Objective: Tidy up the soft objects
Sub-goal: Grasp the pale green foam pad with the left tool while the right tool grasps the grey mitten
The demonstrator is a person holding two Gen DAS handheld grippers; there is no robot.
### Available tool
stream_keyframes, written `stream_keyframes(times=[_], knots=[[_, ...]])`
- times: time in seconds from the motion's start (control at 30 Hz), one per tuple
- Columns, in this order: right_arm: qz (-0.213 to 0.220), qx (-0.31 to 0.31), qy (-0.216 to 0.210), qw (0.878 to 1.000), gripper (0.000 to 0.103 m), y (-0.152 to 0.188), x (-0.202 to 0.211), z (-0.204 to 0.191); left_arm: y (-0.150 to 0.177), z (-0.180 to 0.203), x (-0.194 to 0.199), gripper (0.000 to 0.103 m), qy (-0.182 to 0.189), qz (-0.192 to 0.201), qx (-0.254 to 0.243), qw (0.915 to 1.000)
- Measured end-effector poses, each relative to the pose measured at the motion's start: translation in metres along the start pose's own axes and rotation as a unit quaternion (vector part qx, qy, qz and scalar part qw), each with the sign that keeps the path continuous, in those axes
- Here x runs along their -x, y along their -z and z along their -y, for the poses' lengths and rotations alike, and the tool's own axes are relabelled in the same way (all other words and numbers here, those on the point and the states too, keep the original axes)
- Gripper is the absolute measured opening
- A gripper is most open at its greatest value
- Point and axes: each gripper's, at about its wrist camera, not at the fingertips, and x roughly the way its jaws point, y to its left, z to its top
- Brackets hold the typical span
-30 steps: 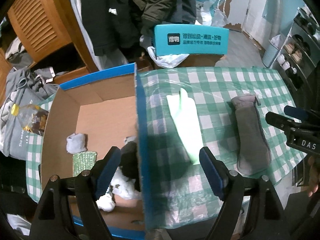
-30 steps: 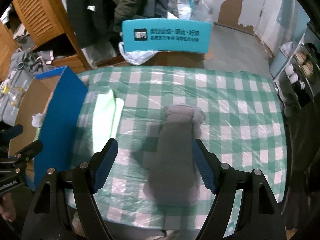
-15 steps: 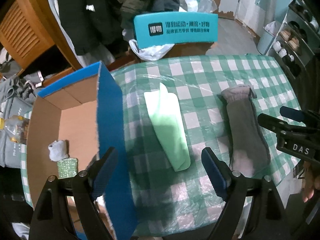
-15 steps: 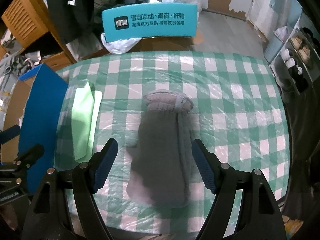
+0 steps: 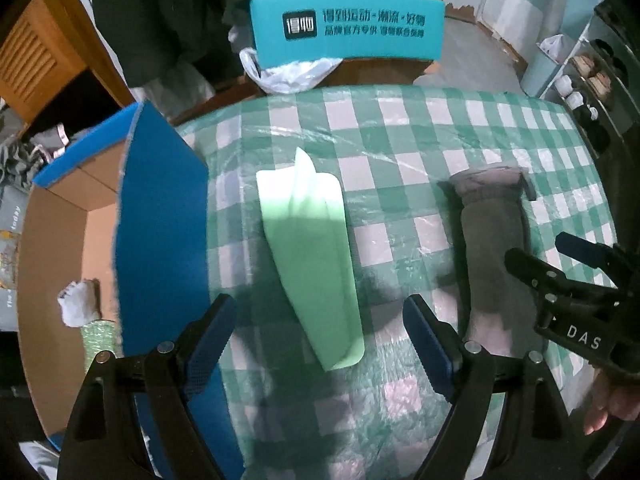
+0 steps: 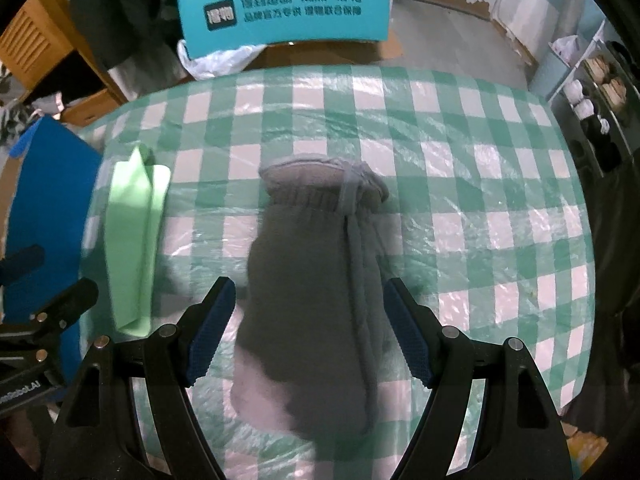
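- Left gripper (image 5: 320,334): fingers spread wide, empty, above folded pale-green cloth (image 5: 310,256) on green-checked worktop (image 5: 400,152).
- Right gripper (image 6: 308,330): fingers likewise apart, straddling grey fleece mitten (image 6: 316,280).
- Blue-sided cardboard box (image 5: 160,232) just left of cloth.

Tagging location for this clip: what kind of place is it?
Probably a lived-in home room: a checked tablecloth under clear plastic, dark coats hanging behind, and a shoe rack at the side.
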Motion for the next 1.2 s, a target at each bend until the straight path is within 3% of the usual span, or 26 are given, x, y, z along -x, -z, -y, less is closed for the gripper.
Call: stream_keyframes(times=[0.8,1.2], knots=[[-0.039,-0.002,0.016,0.999,0.077,0.0,-0.056,0.002,-0.023,-0.004,-0.074,0.086,-0.022,-0.063,0.029,0.9974],[-0.04,-0.013,-0.002,0.999,0.078,0.009,-0.063,0.016,-0.015,0.009,-0.076,0.085,-0.041,-0.055,-0.009,0.9976]])
